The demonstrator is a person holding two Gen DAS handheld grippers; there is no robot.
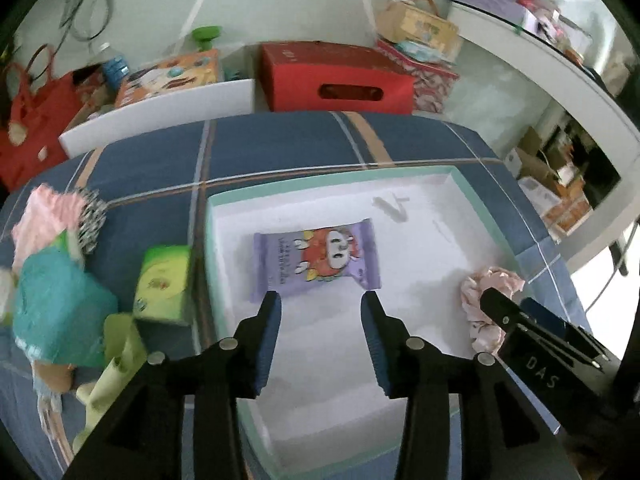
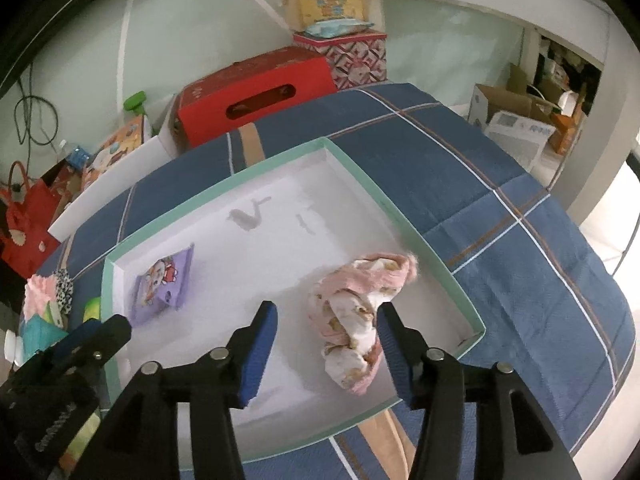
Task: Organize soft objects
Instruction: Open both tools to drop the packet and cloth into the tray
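A bed (image 2: 500, 184) under a blue plaid cover carries a shallow white box with a mint rim (image 2: 400, 216). Off the box's left edge, on the cover, lies a heap of soft things: a teal packet (image 1: 56, 312), a pink cloth (image 1: 40, 220), a green tissue pack (image 1: 164, 284). A crumpled pink garment (image 2: 356, 312) lies in the box's near right corner, a purple wipes pack (image 1: 316, 258) toward its left wall. The left tongs (image 1: 321, 300) stand apart, empty, just short of the pack; the right tongs (image 2: 328, 312) stand apart over the garment, not gripping.
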